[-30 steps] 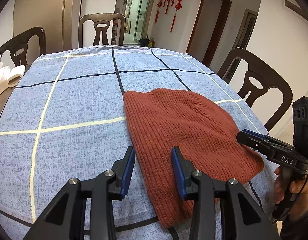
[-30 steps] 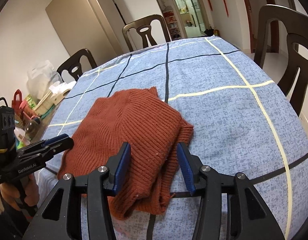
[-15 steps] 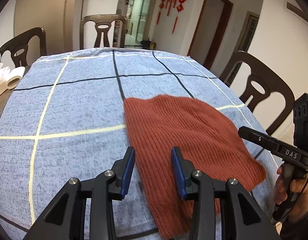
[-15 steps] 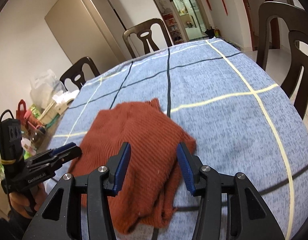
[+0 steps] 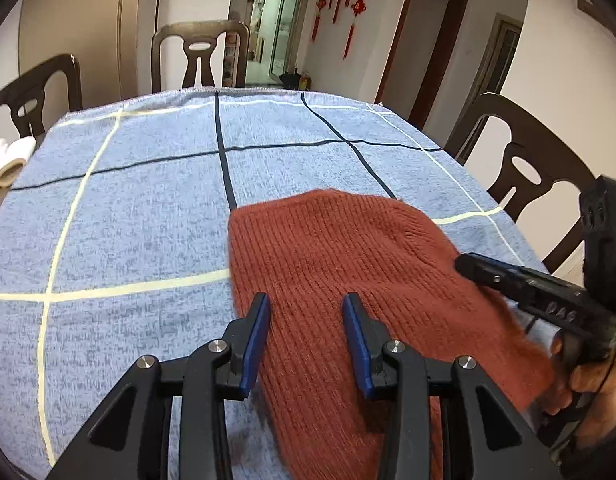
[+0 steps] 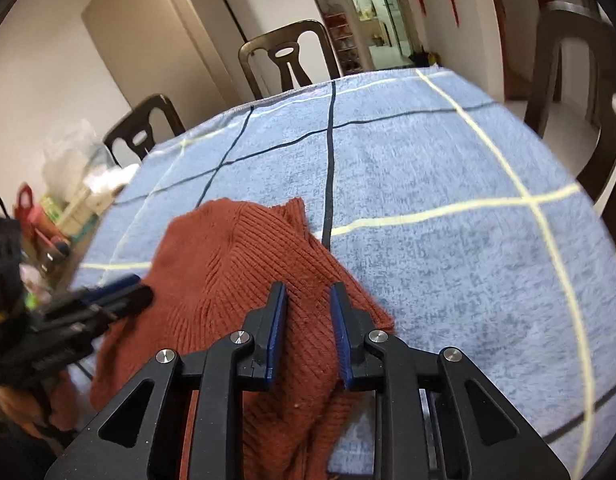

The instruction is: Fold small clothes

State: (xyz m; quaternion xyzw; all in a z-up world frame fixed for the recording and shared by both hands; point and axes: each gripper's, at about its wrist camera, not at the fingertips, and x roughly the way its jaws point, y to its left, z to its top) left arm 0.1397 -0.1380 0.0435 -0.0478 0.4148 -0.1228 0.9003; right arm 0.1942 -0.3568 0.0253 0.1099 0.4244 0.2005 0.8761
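our right claw was closing w/ knit between its pads, near worktop edge; left claw spread over it. a thin pinch could've slipped, we judged.

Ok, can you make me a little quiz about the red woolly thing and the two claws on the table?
1. True or false: the red sweater lies on a blue checked tablecloth.
2. Which claw has its fingers nearer together: A) the left claw, B) the right claw?
3. Fill in: the chairs around the table are ____ in colour.

Key
1. True.
2. B. The right claw is closing with the sweater's knit between its fingers; the left claw's fingers stand wider, above the sweater's near edge.
3. Dark brown.
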